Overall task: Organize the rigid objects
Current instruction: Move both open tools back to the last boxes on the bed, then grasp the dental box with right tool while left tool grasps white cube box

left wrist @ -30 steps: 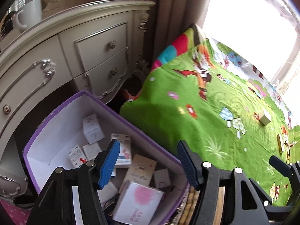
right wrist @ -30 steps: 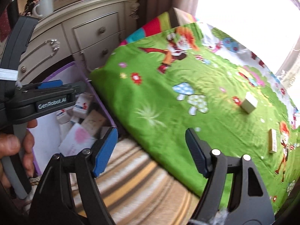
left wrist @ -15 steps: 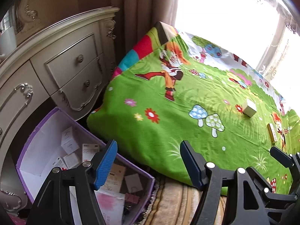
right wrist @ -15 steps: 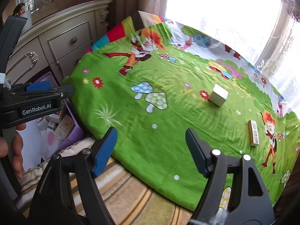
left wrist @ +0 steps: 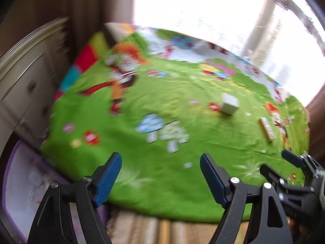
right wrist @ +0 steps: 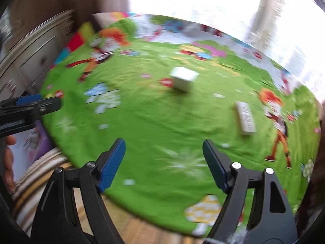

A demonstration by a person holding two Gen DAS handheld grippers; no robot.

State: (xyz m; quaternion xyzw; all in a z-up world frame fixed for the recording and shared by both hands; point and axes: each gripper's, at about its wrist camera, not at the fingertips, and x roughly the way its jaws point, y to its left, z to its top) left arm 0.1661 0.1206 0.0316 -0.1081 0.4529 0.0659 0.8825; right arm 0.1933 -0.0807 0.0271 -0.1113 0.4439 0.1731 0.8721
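Note:
A white cube box (left wrist: 229,105) (right wrist: 183,79) and a flat narrow box (left wrist: 266,130) (right wrist: 245,119) lie on the green cartoon bedspread (left wrist: 162,152) (right wrist: 152,122). My left gripper (left wrist: 160,180) is open and empty over the bed's near edge. My right gripper (right wrist: 164,163) is open and empty, nearer the two boxes. The purple storage box (left wrist: 20,183) (right wrist: 40,140) holding small cartons stands on the floor at the left. Both views are blurred.
A cream dresser with drawers (left wrist: 26,77) (right wrist: 34,55) stands at the left beside the bed. A bright window is behind the bed. A striped rug (right wrist: 50,172) lies at the bed's foot. The right gripper's tip (left wrist: 292,162) shows in the left view.
Both grippers have swung right, away from the purple box and toward the bed. The two boxes on the bedspread now look closer. Both stay open.

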